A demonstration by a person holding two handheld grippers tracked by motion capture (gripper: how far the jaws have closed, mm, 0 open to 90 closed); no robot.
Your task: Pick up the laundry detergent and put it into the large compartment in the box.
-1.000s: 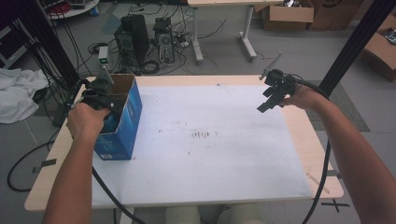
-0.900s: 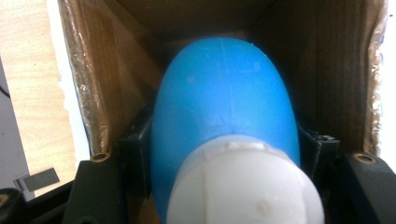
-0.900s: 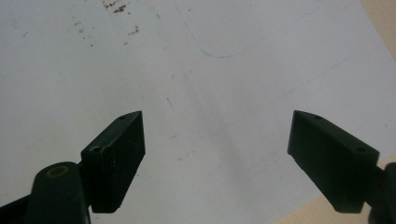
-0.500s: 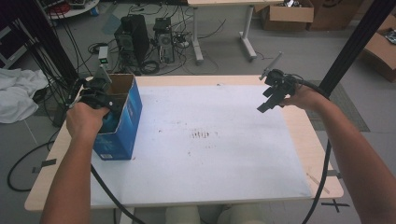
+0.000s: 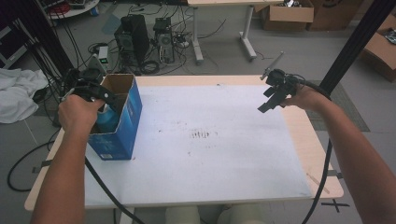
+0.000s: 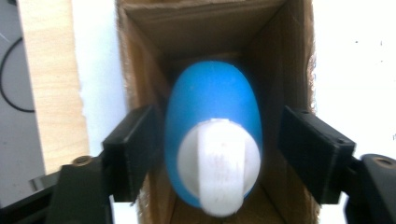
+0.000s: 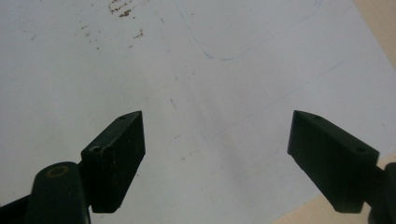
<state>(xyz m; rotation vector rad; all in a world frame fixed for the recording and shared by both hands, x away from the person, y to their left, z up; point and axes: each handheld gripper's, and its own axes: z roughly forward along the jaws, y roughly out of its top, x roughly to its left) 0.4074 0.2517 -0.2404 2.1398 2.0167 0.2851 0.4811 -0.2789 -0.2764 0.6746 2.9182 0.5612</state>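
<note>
A blue bottle (image 6: 210, 102) with a white cap (image 6: 218, 164) stands upright inside an open blue cardboard box (image 5: 119, 135) at the table's left side. In the high view the bottle (image 5: 108, 120) shows as a teal patch inside the box. My left gripper (image 6: 215, 140) points down into the box, and its jaws have just been opening. They stand open on either side of the bottle, with a gap at the right pad (image 6: 308, 154). Over the white sheet at the far right, my right gripper (image 5: 264, 105) hangs open with nothing between its jaws (image 7: 215, 140).
A white sheet (image 5: 210, 149) with small dark marks covers most of the wooden table (image 5: 317, 154). Beyond the far edge are computer cases (image 5: 135, 32), cables and cardboard boxes (image 5: 287, 14) on the floor. A black post (image 5: 355, 42) rises at the right.
My left hand has lifted a little above the box. The right hand has stayed where it was.
</note>
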